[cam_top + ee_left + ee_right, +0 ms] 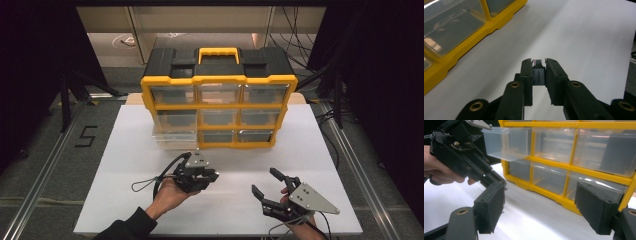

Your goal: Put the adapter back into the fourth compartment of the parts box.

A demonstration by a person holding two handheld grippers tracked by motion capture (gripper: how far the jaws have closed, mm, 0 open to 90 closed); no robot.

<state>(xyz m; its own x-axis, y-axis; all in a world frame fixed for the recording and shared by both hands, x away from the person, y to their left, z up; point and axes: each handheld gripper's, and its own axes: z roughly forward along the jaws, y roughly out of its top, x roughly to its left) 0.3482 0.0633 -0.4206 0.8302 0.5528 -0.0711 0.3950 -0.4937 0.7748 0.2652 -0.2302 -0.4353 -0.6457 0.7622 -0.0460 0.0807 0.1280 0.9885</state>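
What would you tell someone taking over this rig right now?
Left gripper: shut on a small grey adapter, held above the white board.
Right gripper: open, holding nothing, low at the board's near right.
Organizer: stands at the far edge; its bottom-left clear drawer is pulled out.
Done: adapter picked up, drawer open.
Left, probably: put the adapter into the open drawer, then push it shut.

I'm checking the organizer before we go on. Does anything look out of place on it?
Yes: one clear drawer at the lower left of the yellow drawer organizer is pulled out past the frame while the others sit flush. The left gripper is clamped on a small grey adapter.
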